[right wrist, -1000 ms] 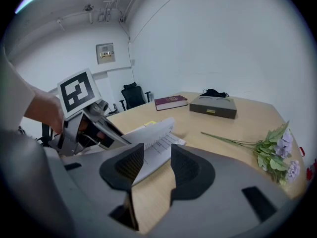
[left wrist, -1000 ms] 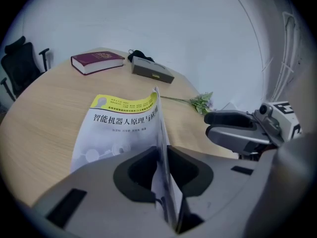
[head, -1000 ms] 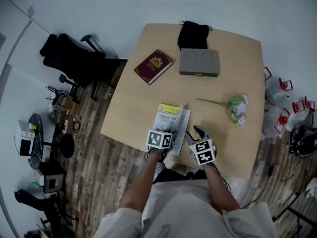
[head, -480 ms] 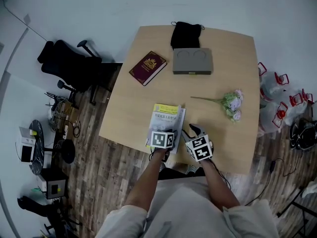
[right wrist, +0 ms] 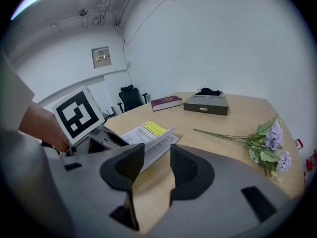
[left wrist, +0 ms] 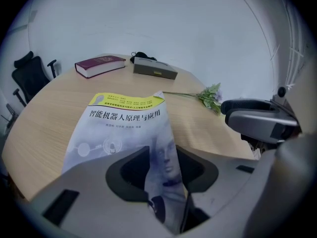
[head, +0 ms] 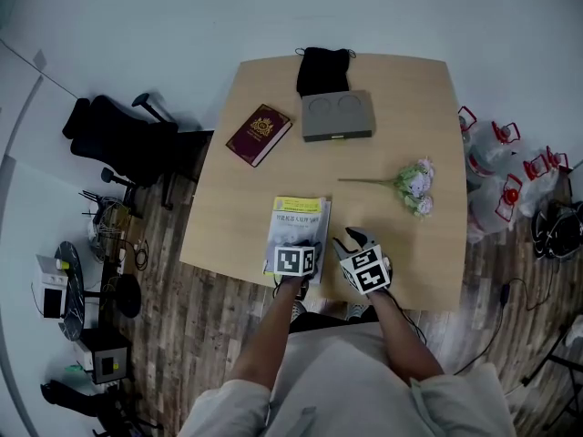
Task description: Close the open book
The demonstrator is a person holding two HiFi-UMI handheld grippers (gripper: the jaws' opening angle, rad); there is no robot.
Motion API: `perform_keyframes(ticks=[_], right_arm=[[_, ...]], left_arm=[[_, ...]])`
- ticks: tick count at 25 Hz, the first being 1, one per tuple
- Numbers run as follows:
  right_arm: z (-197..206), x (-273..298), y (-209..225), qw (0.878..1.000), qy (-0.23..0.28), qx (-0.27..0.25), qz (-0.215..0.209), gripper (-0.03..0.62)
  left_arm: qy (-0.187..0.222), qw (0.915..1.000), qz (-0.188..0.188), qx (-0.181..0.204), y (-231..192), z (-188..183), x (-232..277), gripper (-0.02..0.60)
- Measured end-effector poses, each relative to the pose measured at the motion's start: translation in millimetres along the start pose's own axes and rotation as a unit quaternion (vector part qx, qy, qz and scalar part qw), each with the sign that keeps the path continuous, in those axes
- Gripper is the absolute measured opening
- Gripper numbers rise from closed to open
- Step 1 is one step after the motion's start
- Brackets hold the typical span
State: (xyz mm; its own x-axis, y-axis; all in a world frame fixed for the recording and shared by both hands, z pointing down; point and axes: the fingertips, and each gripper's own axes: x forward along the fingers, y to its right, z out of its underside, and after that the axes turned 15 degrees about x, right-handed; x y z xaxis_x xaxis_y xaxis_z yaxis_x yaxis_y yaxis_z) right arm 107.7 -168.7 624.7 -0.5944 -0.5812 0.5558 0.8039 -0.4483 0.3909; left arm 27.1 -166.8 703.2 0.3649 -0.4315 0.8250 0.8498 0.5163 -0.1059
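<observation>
The book (head: 300, 221) lies at the near edge of the table (head: 392, 135), long axis away from the person. Its cover (left wrist: 124, 128) stands loose between the just-opened jaws of the left gripper (left wrist: 161, 167); the right gripper (right wrist: 151, 165), jaws apart and empty, is just beside

Bare tabletop (head: 228, 217) lies open left of the paperback (head: 301, 221) and between it and the flower sprig (head: 412, 188). At the far side 3 things stand in the way: maroon book (head: 260, 135), grey case (head: 337, 116), black pouch (head: 324, 69) touching the case's far edge.
</observation>
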Motion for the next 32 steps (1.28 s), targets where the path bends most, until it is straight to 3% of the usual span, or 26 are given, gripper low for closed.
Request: perform_keyframes(ticks=[13,20,27,32], right_arm=[[16.5,-13.1,-7.1,1.0,-0.007,-0.003,-0.003,0.173],[25.3,-12.6,-14.7,1.0,-0.014,-0.01,-0.01,0.173],[27.6,-2.3,-30.5,0.999,-0.021,-0.026,-0.027,0.173],[31.9,2.8,-35.3,0.999,-0.028,-0.028,-0.029,0.173]], left_arm=[[0.018,0.9997,0.014,-0.004,18.8,11.2,-9.2,0.172],[0.073,0.9967,0.016,-0.032,15.0,13.2,-35.0,0.172],[0.134,0.9899,-0.024,-0.04,-2.0,22.4,-79.9,0.172],[0.165,0.9825,-0.075,-0.042,-17.7,29.7,-114.1,0.172]])
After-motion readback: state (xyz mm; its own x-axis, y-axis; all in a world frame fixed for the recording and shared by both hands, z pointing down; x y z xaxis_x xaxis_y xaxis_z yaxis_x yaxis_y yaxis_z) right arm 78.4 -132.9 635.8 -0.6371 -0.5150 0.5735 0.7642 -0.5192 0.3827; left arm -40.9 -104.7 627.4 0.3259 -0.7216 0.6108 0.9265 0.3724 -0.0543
